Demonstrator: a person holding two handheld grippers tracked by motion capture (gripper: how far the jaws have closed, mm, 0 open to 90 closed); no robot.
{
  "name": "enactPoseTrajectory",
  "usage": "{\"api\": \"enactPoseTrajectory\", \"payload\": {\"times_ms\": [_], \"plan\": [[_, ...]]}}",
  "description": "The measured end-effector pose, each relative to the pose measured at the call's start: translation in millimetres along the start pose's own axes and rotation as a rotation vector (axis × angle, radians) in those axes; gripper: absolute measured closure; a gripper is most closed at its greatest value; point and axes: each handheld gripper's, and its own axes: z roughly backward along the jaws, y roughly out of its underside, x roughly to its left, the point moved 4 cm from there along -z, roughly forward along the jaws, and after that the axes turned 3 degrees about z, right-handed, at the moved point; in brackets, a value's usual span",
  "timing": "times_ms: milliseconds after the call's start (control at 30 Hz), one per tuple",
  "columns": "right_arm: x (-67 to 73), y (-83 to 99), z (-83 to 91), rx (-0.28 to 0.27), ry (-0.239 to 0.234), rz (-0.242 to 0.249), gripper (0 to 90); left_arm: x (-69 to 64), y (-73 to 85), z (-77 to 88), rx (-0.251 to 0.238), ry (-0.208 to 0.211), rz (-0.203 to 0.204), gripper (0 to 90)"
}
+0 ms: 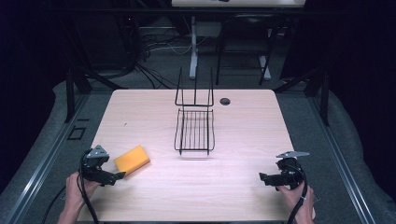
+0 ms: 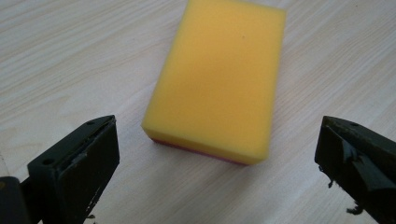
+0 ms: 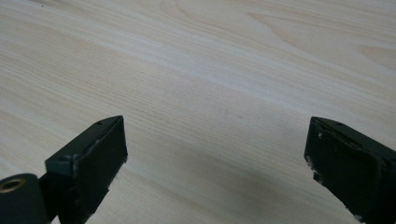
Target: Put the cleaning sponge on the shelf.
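Observation:
A yellow sponge [image 1: 132,160] with a thin pink underside lies flat on the light wooden table [image 1: 233,140], near its front left. My left gripper [image 1: 119,176] sits just in front of it, open; in the left gripper view the sponge [image 2: 217,79] lies a little beyond the wide-spread jaws, not between them. A black wire rack [image 1: 194,130] stands at the table's middle, with an upright back frame. My right gripper [image 1: 262,178] is open at the front right, over bare wood [image 3: 210,93], holding nothing.
A round cable hole [image 1: 225,101] sits near the table's far edge. Beyond the table are dark floor, cables and desk legs [image 1: 193,51]. A hand [image 1: 74,193] holds each gripper at the near edge.

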Motion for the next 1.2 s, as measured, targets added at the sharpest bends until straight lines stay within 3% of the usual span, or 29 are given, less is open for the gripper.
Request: {"api": "enactPoseTrajectory", "payload": {"times_ms": [33, 67, 100, 267, 333, 367, 500, 533, 567, 600, 633, 700, 733, 767, 1000, 1200], "plan": [[-1.7, -0.3, 0.9, 0.028, 0.017, 0.020, 5.5, -1.6, 0.9, -0.7, 0.013, 0.015, 0.002, 0.1], [0.7, -0.9, -3.2, 0.003, -0.010, -0.003, 5.2, -1.6, 0.9, -0.7, 0.013, 0.015, 0.002, 0.1], [-2.7, -1.4, -0.8, 0.039, 0.015, 0.039, 5.2, -1.8, 1.4, -1.2, 0.018, 0.014, -0.005, 0.0], [0.4, -3.5, -5.1, 0.033, 0.006, 0.034, 5.2, 0.0, -1.5, 5.6, 0.022, 0.034, -0.027, 0.0], [2.2, -4.6, -7.4, 0.020, -0.004, 0.020, 5.2, 2.2, -3.6, 8.7, 0.039, 0.020, -0.028, 0.0], [-0.2, -5.6, -5.4, 0.044, 0.011, 0.045, 5.2, 2.2, -5.5, 11.2, 0.046, 0.018, -0.033, 0.0], [4.4, -9.0, -10.1, 0.015, -0.022, 0.019, 5.2, -2.1, -12.8, 18.7, 0.037, 0.006, -0.068, 0.0], [5.0, -8.6, -9.5, 0.051, -0.011, 0.047, 5.2, -3.2, -15.6, 20.8, 0.032, 0.002, -0.080, 0.0], [7.6, -8.4, -11.4, 0.030, -0.023, 0.030, 5.2, -3.8, -16.3, 21.6, 0.034, 0.000, -0.084, 0.0], [6.0, -8.7, -8.9, 0.055, -0.006, 0.067, 5.2, -3.9, -16.9, 21.9, 0.038, -0.004, -0.085, 0.0], [9.3, -8.6, -10.8, 0.033, -0.024, 0.042, 5.2, -4.0, -17.8, 22.6, 0.042, -0.007, -0.089, 0.0], [9.2, -8.7, -8.8, 0.051, -0.008, 0.063, 5.2, -4.0, -20.8, 24.9, 0.052, -0.018, -0.098, 0.0], [12.1, -8.5, -11.8, 0.020, -0.035, 0.035, 5.2, -4.0, -22.3, 26.9, 0.054, -0.020, -0.104, 0.0], [9.8, -8.4, -9.3, 0.043, -0.011, 0.056, 5.3, -4.0, -23.6, 28.4, 0.051, -0.017, -0.104, 0.0], [8.3, -7.4, -8.6, 0.038, -0.015, 0.049, 5.3, -0.7, -27.2, 35.0, 0.067, -0.040, -0.113, 0.0], [8.6, -8.0, -5.4, 0.065, 0.005, 0.089, 5.3, 0.5, -38.3, 32.9, 0.098, -0.038, -0.132, 0.0]]}}
